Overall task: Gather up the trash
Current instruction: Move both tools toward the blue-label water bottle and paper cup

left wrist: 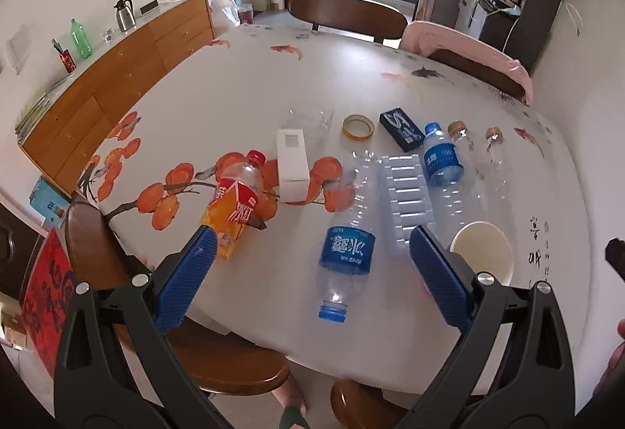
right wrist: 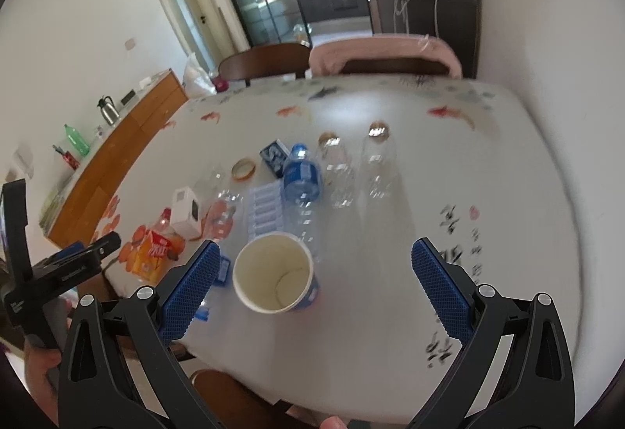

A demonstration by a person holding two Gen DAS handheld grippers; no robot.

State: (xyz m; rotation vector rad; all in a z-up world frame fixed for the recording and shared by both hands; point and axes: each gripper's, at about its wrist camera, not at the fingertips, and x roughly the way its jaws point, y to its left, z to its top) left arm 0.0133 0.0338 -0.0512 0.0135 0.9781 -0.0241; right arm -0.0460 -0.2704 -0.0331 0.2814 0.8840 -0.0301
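Trash lay scattered on the worktop (left wrist: pixel 390 50).
Left tongs (left wrist: pixel 312 257) gaped wide above a bottle (left wrist: pixel 345 253); right tongs (right wrist: pixel 314 272) gaped wide around a paper cup (right wrist: pixel 273 274).

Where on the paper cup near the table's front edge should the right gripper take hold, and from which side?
Grip the paper cup across its upper wall just below the rim, coming in from the near table edge. It stands upright with its round mouth open, and the right gripper, jaws open, already frames it. A light squeeze seems wise, since thin paper walls probably buckle. A clear bottle lies close behind it.
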